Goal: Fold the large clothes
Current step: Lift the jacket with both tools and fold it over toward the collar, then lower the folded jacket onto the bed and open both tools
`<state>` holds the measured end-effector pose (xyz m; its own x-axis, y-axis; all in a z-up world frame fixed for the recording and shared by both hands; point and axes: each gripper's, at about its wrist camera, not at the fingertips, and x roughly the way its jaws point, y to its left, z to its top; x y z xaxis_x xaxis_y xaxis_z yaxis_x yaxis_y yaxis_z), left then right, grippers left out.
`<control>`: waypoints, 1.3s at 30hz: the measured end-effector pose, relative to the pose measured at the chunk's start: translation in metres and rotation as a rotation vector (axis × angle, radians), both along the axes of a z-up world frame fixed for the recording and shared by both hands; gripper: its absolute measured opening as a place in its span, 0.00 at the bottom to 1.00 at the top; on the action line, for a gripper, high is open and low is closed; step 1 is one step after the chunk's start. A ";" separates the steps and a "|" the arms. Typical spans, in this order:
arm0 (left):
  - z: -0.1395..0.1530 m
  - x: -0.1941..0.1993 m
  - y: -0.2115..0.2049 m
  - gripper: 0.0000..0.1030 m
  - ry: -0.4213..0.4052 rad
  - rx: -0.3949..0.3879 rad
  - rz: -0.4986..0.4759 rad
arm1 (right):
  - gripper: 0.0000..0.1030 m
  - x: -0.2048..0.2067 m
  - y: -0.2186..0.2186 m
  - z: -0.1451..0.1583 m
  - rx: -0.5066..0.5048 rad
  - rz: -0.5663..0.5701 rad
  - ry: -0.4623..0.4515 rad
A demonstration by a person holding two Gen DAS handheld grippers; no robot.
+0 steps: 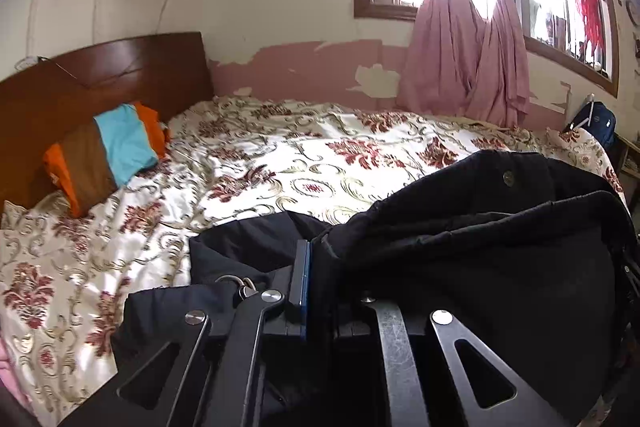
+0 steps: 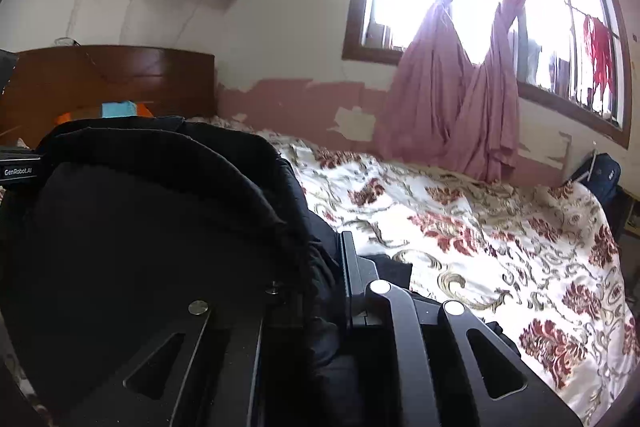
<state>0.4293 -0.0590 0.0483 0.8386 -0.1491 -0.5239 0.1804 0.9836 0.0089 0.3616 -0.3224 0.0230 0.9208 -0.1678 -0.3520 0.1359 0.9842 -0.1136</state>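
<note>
Garment [image 1: 460, 247] lies on bed [image 1: 280, 163] at its near edge, bunched betw. left gripper [image 1: 316, 283] and right gripper [image 2: 332, 267]; pillow [image 1: 104, 155] at bed's head end, against headboard [image 1: 100, 75]; window w/ curtains [image 1: 464, 39] behind bed's far edge; bag [image 1: 596, 123] off bed's far right corner.

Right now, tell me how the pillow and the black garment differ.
The pillow is striped orange, brown and blue; the garment is plain black. The pillow leans on the headboard at the bed's head, untouched; the garment is bunched up near the cameras, gripped by the left claw and right claw. The pillow looks smaller than the garment, though it is farther off. Both are fabric, over the floral bedspread.
</note>
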 end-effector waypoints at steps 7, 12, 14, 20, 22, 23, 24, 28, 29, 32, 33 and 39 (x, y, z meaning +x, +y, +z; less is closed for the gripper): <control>-0.017 0.007 0.003 0.10 0.022 -0.064 -0.013 | 0.17 0.001 -0.007 -0.007 0.015 -0.009 0.024; -0.011 0.000 0.006 0.36 0.023 -0.062 -0.019 | 0.82 -0.020 -0.007 0.003 0.028 0.011 -0.073; -0.003 -0.010 0.014 0.79 -0.018 -0.106 -0.014 | 0.82 -0.028 -0.006 0.008 0.021 0.021 -0.099; 0.013 -0.038 0.025 0.91 -0.080 -0.159 -0.024 | 0.87 -0.056 -0.008 0.012 0.071 0.098 -0.085; 0.010 -0.051 0.025 0.91 -0.070 -0.149 -0.052 | 0.89 -0.067 -0.008 0.009 0.090 0.158 -0.067; 0.007 -0.058 0.025 0.92 -0.069 -0.142 -0.067 | 0.90 -0.072 -0.007 0.005 0.096 0.192 -0.050; 0.002 -0.066 0.025 0.93 -0.070 -0.134 -0.082 | 0.90 -0.077 -0.006 0.000 0.099 0.225 -0.028; -0.025 -0.093 0.019 0.94 -0.045 -0.107 -0.147 | 0.90 -0.085 0.005 -0.024 0.080 0.327 0.076; -0.030 -0.096 0.018 0.94 -0.039 -0.100 -0.159 | 0.90 -0.085 0.010 -0.032 0.056 0.342 0.104; -0.051 -0.104 0.007 0.94 -0.016 -0.062 -0.198 | 0.90 -0.080 0.018 -0.046 -0.002 0.321 0.146; -0.059 -0.104 0.002 0.94 -0.006 -0.043 -0.205 | 0.90 -0.076 0.017 -0.050 0.003 0.320 0.153; -0.065 -0.089 -0.010 0.98 -0.038 -0.020 -0.212 | 0.92 -0.053 0.022 -0.046 -0.003 0.305 0.145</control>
